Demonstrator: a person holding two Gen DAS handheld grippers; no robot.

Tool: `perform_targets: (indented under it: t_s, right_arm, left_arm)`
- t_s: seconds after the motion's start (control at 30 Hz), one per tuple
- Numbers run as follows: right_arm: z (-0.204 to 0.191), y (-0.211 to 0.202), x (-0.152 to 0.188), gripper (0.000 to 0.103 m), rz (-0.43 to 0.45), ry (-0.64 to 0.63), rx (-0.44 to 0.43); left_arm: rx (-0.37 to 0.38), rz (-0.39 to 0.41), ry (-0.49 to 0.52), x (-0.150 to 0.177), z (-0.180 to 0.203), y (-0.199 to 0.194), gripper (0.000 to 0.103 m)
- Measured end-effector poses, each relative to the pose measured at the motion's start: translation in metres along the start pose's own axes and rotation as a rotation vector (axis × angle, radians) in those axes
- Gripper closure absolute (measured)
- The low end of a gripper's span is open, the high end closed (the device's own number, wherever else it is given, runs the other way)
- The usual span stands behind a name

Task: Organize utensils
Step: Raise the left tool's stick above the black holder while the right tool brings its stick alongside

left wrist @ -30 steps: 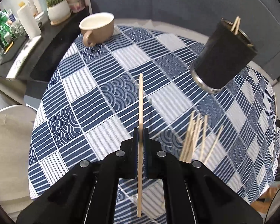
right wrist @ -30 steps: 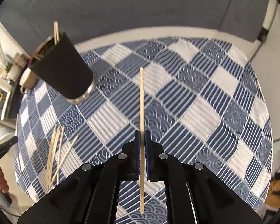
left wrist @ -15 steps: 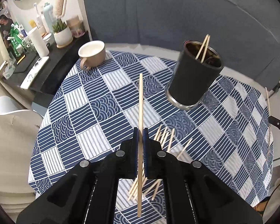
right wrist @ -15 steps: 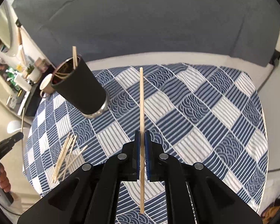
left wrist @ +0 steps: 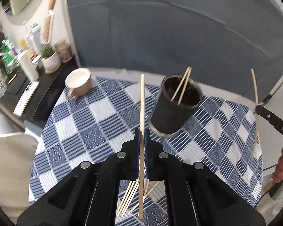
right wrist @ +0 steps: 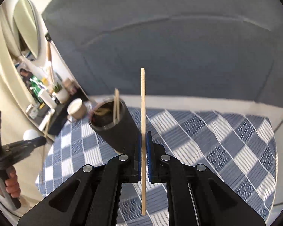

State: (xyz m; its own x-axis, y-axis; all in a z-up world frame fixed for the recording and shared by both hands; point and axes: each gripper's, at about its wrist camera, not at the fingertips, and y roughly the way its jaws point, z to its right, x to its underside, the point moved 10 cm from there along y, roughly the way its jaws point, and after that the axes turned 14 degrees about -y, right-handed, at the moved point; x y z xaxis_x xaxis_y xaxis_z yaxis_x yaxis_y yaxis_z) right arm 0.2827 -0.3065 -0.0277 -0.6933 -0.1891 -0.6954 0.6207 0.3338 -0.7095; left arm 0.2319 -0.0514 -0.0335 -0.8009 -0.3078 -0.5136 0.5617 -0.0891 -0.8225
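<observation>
Each hand-held gripper, left [left wrist: 142,139] and right [right wrist: 143,141], pinches one chopstick [left wrist: 142,101] upright; the cup [left wrist: 174,109] sits just right of my left one.

Left gripper [left wrist: 141,137] — black, blue-padded jaws closed on a single wooden chopstick [left wrist: 142,101] running straight up the frame. Landmark: black cylindrical holder [left wrist: 174,109], standing on a blue-and-white checked tablecloth [left wrist: 88,131], two chopsticks [left wrist: 182,85] leaning inside it. Left of the holder, at the table's far edge — tan mug [left wrist: 78,83]. Below the holder, behind the gripper, loose chopsticks [left wrist: 129,195] lying on the cloth. Right of the holder, the right gripper [left wrist: 258,105] holding a chopstick upright.
</observation>
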Motion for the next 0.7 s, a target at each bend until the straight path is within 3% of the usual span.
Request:
perform_targets:
  t_s: [0.37, 0.7]
  right_arm:
    - [-0.041, 0.013, -0.084, 0.098, 0.154, -0.065, -0.070]
    - [-0.058, 0.045, -0.128, 0.098, 0.244, -0.050, -0.072]
  left_arm:
    - [0.117, 0.009, 0.031, -0.072, 0.037, 0.028, 0.098]
    - [0.329, 0.061, 0.029, -0.124, 0.067, 0.040, 0.098]
